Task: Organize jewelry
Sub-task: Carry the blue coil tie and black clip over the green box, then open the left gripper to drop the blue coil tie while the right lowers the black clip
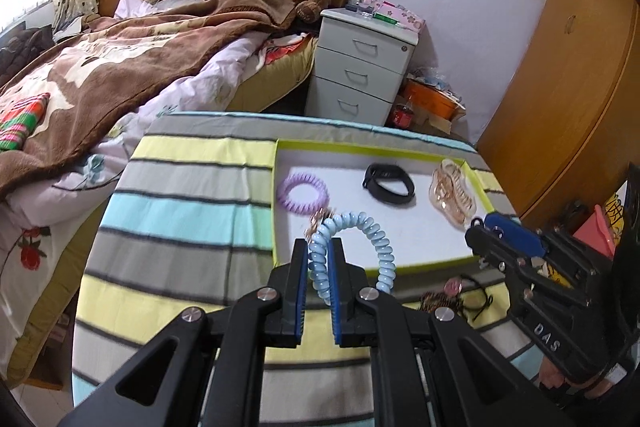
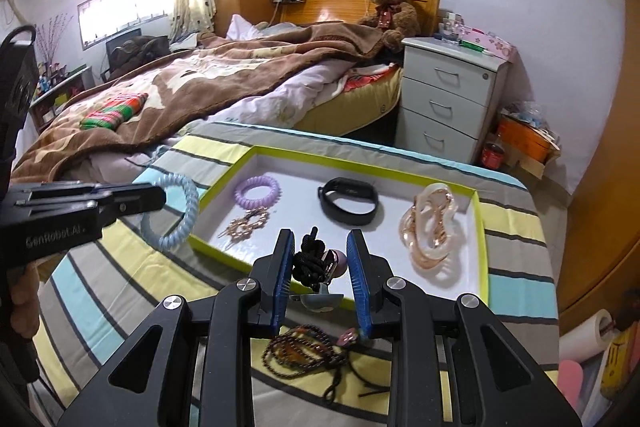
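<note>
My left gripper (image 1: 318, 247) is shut on a light blue spiral hair tie (image 1: 352, 251) and holds it above the near left edge of the white tray (image 1: 420, 231). The hair tie (image 2: 178, 215) and left gripper (image 2: 156, 195) also show in the right wrist view. The tray holds a purple spiral tie (image 2: 257, 190), a gold hair clip (image 2: 244, 225), a black wristband (image 2: 349, 205) and a rose-gold claw clip (image 2: 432, 227). My right gripper (image 2: 320, 247) is partly closed around a black corded pendant (image 2: 316, 261), held over the tray's near edge.
A brown bead necklace with black cord (image 2: 308, 347) lies on the striped cloth (image 2: 120, 299) before the tray. A bed (image 2: 180, 79) lies to the left, a white drawer unit (image 2: 448, 99) behind, a wooden wardrobe (image 1: 560, 87) to the right.
</note>
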Demonstrator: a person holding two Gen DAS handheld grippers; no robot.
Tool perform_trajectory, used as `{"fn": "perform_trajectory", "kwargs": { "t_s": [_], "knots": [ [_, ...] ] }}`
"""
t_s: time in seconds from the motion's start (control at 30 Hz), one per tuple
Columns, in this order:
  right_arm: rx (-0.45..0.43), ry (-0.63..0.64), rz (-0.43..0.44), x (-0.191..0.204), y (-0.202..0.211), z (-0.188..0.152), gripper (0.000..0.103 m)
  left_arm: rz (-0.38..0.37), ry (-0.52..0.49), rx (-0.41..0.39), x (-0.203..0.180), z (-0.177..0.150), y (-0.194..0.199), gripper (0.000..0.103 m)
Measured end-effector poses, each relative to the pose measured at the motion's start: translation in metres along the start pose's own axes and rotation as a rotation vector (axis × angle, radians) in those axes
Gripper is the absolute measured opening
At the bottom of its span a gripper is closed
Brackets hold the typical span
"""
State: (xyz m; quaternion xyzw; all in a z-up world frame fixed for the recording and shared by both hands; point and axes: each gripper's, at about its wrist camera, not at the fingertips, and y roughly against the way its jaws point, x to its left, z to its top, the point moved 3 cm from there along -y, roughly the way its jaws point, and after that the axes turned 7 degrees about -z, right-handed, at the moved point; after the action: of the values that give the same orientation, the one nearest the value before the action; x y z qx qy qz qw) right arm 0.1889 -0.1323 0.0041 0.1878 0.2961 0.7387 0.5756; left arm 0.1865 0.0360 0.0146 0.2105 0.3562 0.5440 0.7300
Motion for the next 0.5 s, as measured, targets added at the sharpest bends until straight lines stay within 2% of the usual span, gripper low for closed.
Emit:
{"fn": "perform_trajectory", "kwargs": {
  "t_s": [0.3,0.5],
  "knots": [
    [0.044,-0.022,-0.006,-0.010,-0.026,0.003,0.028,-0.052,0.004,0.027,-0.004,0.030,-0.038,0.010],
    [0.076,-0.011,-0.008,-0.008,-0.046,0.001,0.028,-0.056,0.001,0.053,-0.005,0.044,-0.068,0.010]
  ]
}}
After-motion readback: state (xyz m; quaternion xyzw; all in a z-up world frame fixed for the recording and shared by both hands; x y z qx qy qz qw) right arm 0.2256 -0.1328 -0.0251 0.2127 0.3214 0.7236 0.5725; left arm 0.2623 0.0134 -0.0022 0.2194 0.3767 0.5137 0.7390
